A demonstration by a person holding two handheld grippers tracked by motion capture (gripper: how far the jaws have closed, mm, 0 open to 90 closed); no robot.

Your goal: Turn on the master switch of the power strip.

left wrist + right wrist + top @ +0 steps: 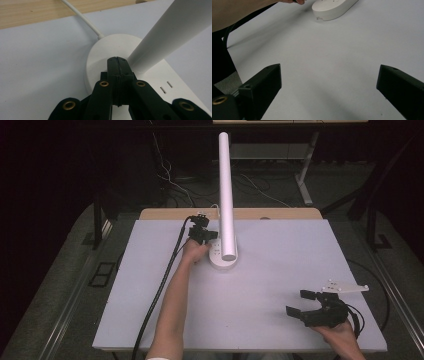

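Note:
A white desk lamp stands at the table's middle back, its flat oblong base (221, 258) on the white tabletop and its long tube (226, 185) rising toward the camera. My left gripper (212, 236) is shut with nothing between its jaws. In the left gripper view its closed tips (117, 60) rest over the round end of the base (105, 47), right beside the foot of the tube (170, 30). My right gripper (299, 302) hovers wide open near the front right corner. In the right gripper view (329, 72) bare table lies between the jaws, with the lamp base (332, 8) far ahead.
The lamp's white cable (82, 17) runs from the base back over the wooden table edge (30, 12). My left forearm (172, 305) and the gripper's black cable (160, 290) cross the left half of the table (280, 270). Cables and table legs lie on the floor behind.

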